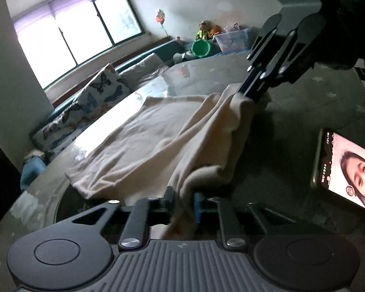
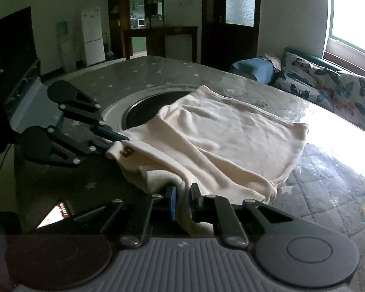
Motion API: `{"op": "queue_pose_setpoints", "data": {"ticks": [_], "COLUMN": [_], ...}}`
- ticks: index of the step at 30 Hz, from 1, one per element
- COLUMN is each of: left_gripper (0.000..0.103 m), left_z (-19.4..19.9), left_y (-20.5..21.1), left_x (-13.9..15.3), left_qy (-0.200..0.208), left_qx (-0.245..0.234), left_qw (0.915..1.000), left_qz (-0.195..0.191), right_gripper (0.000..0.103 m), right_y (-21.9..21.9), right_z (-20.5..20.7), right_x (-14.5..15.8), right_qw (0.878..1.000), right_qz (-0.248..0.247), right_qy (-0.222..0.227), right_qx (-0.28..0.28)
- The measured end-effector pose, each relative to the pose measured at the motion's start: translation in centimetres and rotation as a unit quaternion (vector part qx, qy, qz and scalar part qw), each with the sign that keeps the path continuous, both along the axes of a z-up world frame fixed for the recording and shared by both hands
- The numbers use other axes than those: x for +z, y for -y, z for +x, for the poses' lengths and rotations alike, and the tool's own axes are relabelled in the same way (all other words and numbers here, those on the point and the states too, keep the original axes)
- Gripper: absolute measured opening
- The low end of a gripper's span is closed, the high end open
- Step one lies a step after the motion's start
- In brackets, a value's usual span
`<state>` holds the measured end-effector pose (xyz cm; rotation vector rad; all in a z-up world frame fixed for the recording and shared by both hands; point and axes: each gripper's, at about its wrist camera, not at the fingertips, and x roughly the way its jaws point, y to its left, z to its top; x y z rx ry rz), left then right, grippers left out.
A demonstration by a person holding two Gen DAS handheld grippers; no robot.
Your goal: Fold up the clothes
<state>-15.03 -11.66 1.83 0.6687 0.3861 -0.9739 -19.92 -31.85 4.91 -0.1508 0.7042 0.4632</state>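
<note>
A cream garment (image 1: 158, 141) lies spread across the middle of the table (image 1: 292, 126), its far part flat on the glossy top and its near edge lifted into folds. The left gripper (image 1: 183, 202) sits low at the bottom centre of the left wrist view, its fingers pointing forward over the table, jaws pinched together on a bunched edge of the cloth that trails back between them. In the same view the right gripper (image 1: 249, 97) reaches down from the upper right at a steep slant, its jaws closed on another part of that raised edge.

From the right wrist view, the right gripper (image 2: 182, 194) lies nearly level at the bottom centre, and the left gripper (image 2: 118, 140) comes in from the left side, angled slightly downward, clamped on a corner bearing a dark mark. A lit phone (image 1: 348, 170) lies flat at the right edge of the left wrist view.
</note>
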Motion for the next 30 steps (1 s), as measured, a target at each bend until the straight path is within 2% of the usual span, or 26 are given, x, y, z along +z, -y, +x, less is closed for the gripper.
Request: {"op": "queue_pose_setpoints", "data": {"ticks": [4,9,14,19,23,27,28,29,30], "left_gripper": [0.013,0.013,0.012,0.013,0.012,0.014,0.014,0.016,0.019], "left_z": [-0.3,-2.6,-2.9,2.1,7.4,12.3,13.4,14.4,15.2], "left_y": [-1.2,-3.9,-4.8,-3.3,-0.6,2.4,3.0,3.5,3.8], "left_x": [1.1,3.7,6.1,8.0,8.2,6.4,5.7,5.0,4.4], "left_qy": [-0.036,-0.075,-0.076,-0.054,-0.054,-0.079,-0.090,-0.100,-0.106], "left_qx": [0.004,-0.013,-0.010,0.019,0.040,0.076,0.092,0.109,0.128], "left_qw": [0.9990,0.9958,0.9947,0.9930,0.9922,0.9888,0.9865,0.9840,0.9813], "left_qz": [-0.026,-0.052,-0.069,-0.103,-0.105,-0.102,-0.101,-0.100,-0.097], "right_gripper": [0.010,0.010,0.009,0.009,0.009,0.010,0.012,0.020,0.020], "right_y": [-0.4,-0.6,-0.5,1.3,3.4,5.1,5.5,5.8,6.1], "right_z": [-1.5,-4.4,-4.8,0.2,5.7,10.6,11.7,12.5,13.2], "right_x": [1.0,3.1,5.7,7.2,7.3,4.8,4.0,3.1,2.2], "right_qw": [1.000,0.999,0.998,0.999,0.997,0.994,0.993,0.991,0.989], "right_qz": [0.003,0.013,0.027,0.044,0.069,0.078,0.083,0.081,0.080], "right_qy": [0.003,-0.007,-0.006,0.004,-0.005,-0.022,-0.028,-0.024,-0.021], "right_qx": [0.010,0.037,0.048,0.019,-0.020,-0.067,-0.081,-0.101,-0.119]}}
